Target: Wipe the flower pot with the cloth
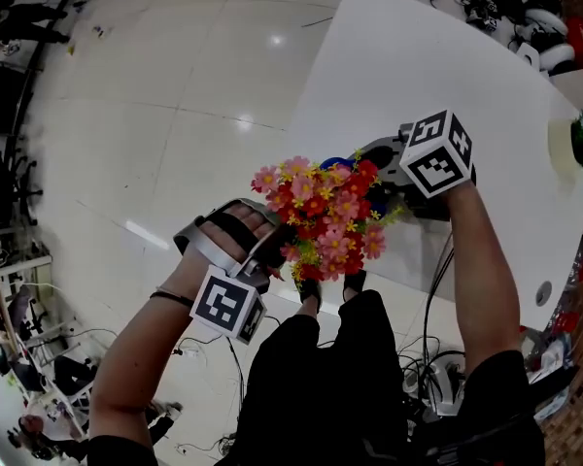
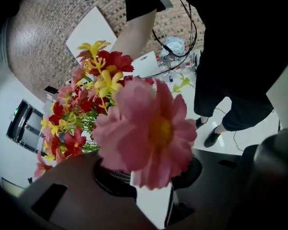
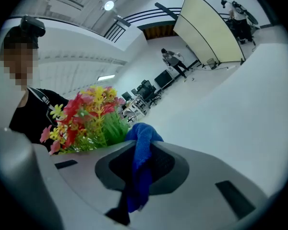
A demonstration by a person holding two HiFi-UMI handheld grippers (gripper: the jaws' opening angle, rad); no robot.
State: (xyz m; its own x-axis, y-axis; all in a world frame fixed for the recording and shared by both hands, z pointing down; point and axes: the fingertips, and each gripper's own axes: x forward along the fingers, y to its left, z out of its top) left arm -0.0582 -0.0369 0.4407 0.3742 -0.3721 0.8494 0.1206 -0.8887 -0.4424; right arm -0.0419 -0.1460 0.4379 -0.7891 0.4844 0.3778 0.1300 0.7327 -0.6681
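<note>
Left gripper (image 1: 270,250) pinches flower pot (image 1: 323,217), right gripper (image 1: 374,159) cloth (image 3: 139,162), at white table (image 1: 418,56), glossy floor (image 1: 175,66).

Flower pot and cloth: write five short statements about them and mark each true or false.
1. The right tool clamps a blue cloth. True.
2. The flowers are all white. False: they are pink, red and yellow.
3. The cloth lies spread on the white table. False: it hangs from the right tool's jaws.
4. The left tool grips the flower pot below the blooms. True.
5. The head view shows the flowers between the two tools. True.
</note>
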